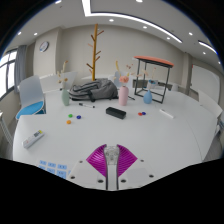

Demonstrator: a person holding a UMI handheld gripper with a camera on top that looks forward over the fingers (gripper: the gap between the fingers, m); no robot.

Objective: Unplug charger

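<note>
My gripper is raised over the near edge of a white table. Its two purple pads stand close together, pressed on a small white-grey block at their tips, which looks like the charger. No cable or socket shows near it. The part of the block below the pads is hidden.
Far along the table stand a black box, a pink cup, a teal cup, a blue cup and a grey bag. A white oblong item lies ahead on the left. A wooden coat stand rises behind.
</note>
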